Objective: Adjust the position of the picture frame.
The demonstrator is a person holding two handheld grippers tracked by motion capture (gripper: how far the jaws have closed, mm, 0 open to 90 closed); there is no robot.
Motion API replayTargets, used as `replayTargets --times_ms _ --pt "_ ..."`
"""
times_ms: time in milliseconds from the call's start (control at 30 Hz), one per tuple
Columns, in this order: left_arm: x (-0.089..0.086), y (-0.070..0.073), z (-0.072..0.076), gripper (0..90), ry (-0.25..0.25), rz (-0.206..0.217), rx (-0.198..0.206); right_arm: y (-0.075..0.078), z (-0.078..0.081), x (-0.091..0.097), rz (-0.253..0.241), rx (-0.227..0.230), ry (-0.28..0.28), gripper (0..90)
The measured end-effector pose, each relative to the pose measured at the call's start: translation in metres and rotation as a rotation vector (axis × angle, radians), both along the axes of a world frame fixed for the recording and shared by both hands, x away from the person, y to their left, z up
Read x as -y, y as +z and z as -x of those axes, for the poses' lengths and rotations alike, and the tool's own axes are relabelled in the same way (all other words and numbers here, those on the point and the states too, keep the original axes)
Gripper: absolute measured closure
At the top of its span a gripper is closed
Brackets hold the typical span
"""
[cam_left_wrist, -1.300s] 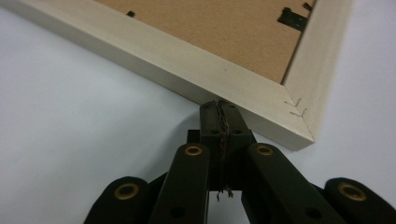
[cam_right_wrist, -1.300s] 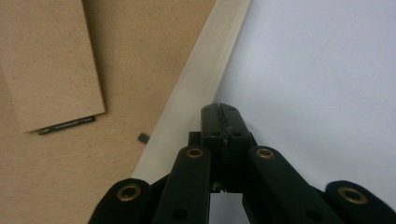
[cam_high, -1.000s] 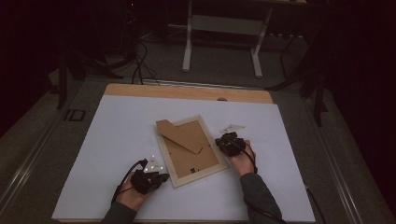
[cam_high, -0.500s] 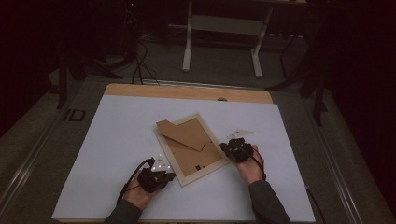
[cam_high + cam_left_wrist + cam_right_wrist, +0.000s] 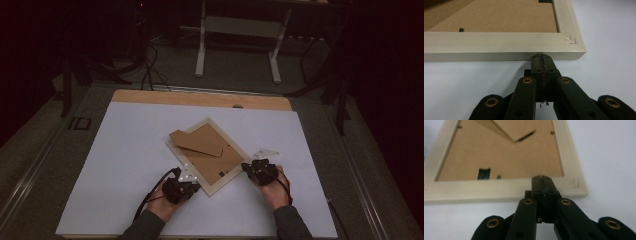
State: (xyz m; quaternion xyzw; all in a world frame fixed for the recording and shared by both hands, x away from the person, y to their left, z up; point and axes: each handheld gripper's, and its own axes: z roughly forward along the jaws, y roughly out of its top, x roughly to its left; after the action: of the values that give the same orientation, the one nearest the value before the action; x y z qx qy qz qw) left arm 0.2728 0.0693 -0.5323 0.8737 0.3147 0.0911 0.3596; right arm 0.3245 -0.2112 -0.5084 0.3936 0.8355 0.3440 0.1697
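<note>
Tabletop [image 5: 125, 165]: white sheet over a wooden board, a strip of wood bare along the far edge.

Picture frame [image 5: 186, 161]: pale wood, lying face down near the middle of the tabletop, turned so its corners point toward the person and away. Brown backing board [image 5: 212, 162] faces up; its fold-out stand flap [image 5: 197, 142] lies across the far-left part of the backing.

Left claw [image 5: 192, 186]: held in the left hand [image 5: 161, 205], at the near-left edge of the frame close to the nearest corner. In the left gripper view the jaws are together with nothing between them, and the tip [image 5: 541, 57] meets the outer side of the frame rail [image 5: 499, 46].

Right claw [image 5: 248, 168]: held in the right hand [image 5: 274, 189], at the near-right edge of the frame. In the right gripper view the jaws are together and empty, tip [image 5: 541, 178] over the frame's pale rail [image 5: 486, 188]; whether it touches cannot be told.

Small clear piece [image 5: 265, 152]: on the tabletop just beyond the right claw.
</note>
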Motion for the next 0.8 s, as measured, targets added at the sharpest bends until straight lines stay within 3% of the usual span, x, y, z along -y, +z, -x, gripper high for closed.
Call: replayTargets --times_ms 167,300,400,633,800 --pt "0.008 -0.001 -0.003 90.0 -0.006 0.015 -0.005 -0.008 0.003 0.005 -0.001 -0.015 -0.021 89.6" --pt "0.007 0.001 -0.003 90.0 0.0 0.035 0.019 -0.01 0.003 0.008 -0.004 -0.012 -0.036 89.7" --pt "-0.004 0.009 -0.006 88.1 0.028 0.085 0.019 -0.012 0.002 0.009 -0.006 -0.019 -0.041 89.7" --pt "-0.04 0.027 -0.021 81.2 0.1 0.146 0.028 -0.015 0.001 0.006 0.012 -0.02 -0.042 89.8" --pt "-0.063 0.041 -0.033 79.7 0.14 0.155 0.068 -0.016 0.001 0.007 0.009 -0.021 -0.046 89.7"
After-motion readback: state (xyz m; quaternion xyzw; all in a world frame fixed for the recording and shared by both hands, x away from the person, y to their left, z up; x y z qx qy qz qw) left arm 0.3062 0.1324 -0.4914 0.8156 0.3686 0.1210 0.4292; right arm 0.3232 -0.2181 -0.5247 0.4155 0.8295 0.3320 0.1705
